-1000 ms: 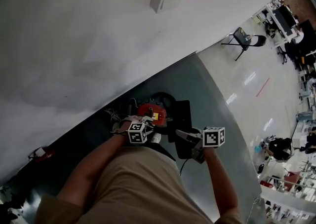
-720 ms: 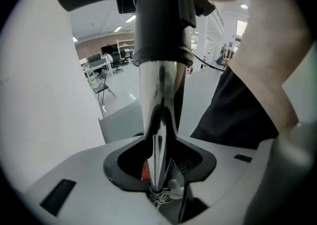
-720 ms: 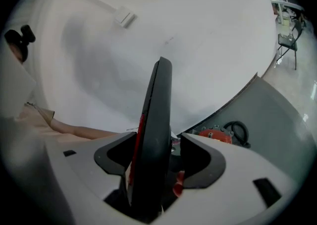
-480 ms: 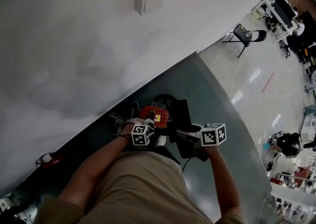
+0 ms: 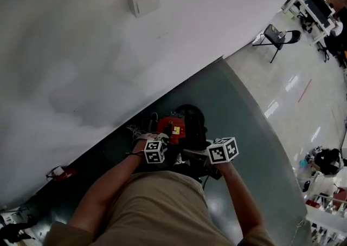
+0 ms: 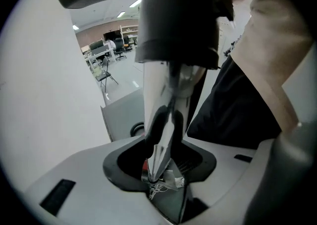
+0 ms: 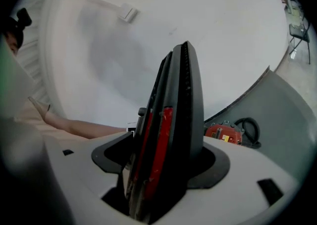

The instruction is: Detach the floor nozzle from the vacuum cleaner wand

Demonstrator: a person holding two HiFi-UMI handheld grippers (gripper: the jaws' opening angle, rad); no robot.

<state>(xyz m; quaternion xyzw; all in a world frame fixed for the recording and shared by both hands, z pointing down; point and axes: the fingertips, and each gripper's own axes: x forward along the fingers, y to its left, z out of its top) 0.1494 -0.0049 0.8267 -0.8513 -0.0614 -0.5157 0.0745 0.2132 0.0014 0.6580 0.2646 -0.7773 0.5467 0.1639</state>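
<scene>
holding the wand steady comes first: the left tongs have just been closing and now pinch what i take for its dark tube. the right tongs have just been opening and stand apart, empty. they should bracket the black floor nozzle just beyond their tips, then pull straight off. counted: two tongs, one wand, one floor nozzle, one red vacuum body.

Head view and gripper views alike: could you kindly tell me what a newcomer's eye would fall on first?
Probably the red vacuum body with its black hose loop, sitting on the grey floor at the foot of the big white wall in the head view. Next, the black floor nozzle with red strips, standing edge-on and filling the middle of the right gripper view.
</scene>
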